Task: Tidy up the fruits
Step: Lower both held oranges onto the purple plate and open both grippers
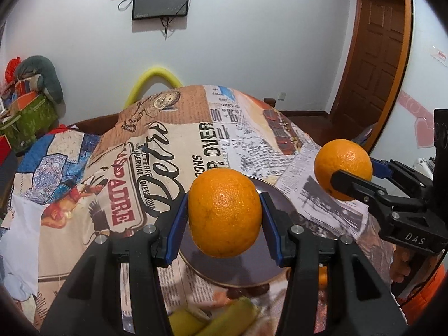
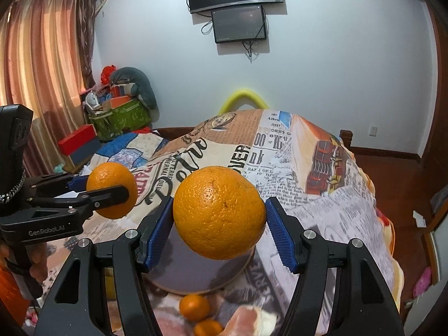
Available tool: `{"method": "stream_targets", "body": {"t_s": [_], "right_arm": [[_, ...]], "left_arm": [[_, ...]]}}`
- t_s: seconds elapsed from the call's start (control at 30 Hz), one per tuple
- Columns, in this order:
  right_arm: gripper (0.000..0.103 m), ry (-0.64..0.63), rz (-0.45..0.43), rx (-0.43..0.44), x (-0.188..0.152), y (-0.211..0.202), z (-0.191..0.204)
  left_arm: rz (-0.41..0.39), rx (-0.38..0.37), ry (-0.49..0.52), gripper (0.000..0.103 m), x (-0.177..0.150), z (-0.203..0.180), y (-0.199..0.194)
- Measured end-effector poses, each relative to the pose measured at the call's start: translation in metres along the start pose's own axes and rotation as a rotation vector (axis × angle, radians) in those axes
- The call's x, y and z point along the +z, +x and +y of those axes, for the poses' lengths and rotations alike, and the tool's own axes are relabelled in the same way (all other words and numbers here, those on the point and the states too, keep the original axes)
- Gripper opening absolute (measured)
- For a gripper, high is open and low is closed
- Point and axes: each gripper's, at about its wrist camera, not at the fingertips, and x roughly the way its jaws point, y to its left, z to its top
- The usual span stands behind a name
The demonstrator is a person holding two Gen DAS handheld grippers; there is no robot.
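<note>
My left gripper is shut on an orange and holds it above a dark round plate on the cloth-covered table. My right gripper is shut on a second orange, also above the plate. Each gripper shows in the other's view: the right one with its orange at the right, the left one with its orange at the left. Bananas lie near the table's front edge. Two small tangerines lie in front of the plate.
The table wears a newspaper-print cloth. A bed with a patchwork quilt and piled boxes is at the left. A wooden door is at the right. Screens hang on the far wall.
</note>
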Motion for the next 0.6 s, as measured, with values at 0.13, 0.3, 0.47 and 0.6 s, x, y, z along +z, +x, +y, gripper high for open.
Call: {"method": "stream_targets", "body": {"t_s": [0.13, 0.3, 0.47, 0.6], "right_arm": [[0.063, -0.017, 0.012, -0.015, 0.007, 0.017, -0.002], [0.063, -0.030, 0.048, -0.019, 0.011, 0.040, -0.007], [0.063, -0.045, 0.103, -0.019, 0.010, 0.062, -0.011], [0.063, -0.056, 0.158, -0.004, 0.007, 0.078, -0.014]], "left_arm": [[0.021, 0.017, -0.015, 0.050, 0.006, 0.011, 0.019], [0.054, 0.026, -0.022, 0.050, 0.011, 0.018, 0.043], [0.092, 0.039, -0.030, 0.050, 0.014, 0.022, 0.067], [0.140, 0.031, -0.043, 0.050, 0.012, 0.026, 0.088]]}}
